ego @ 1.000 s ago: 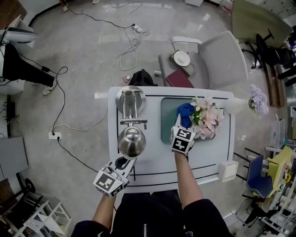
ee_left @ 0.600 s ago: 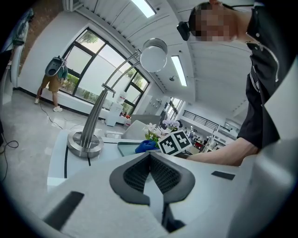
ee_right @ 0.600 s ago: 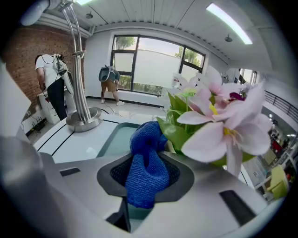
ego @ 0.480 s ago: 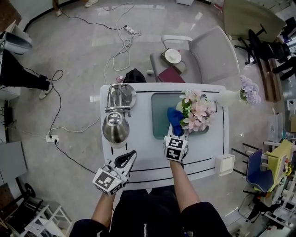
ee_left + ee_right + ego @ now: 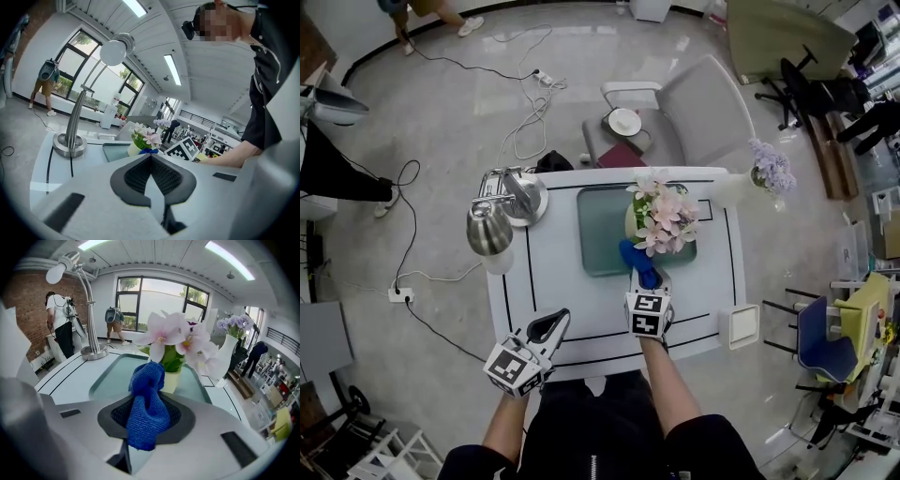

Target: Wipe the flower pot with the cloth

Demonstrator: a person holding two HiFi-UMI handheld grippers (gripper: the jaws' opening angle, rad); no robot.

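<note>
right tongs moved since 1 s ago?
Yes. The right tongs, shut on the blue cloth, have drawn back from the flower pot toward the near edge of the table.

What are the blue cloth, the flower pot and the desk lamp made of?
The blue cloth looks like microfibre: fuzzy looped weave, matte, folding softly. The flower pot seems pale-yellow ceramic or plastic; its smooth plain wall leaves that open. The desk lamp appears to be polished metal: its head and base shine brightly.
</note>
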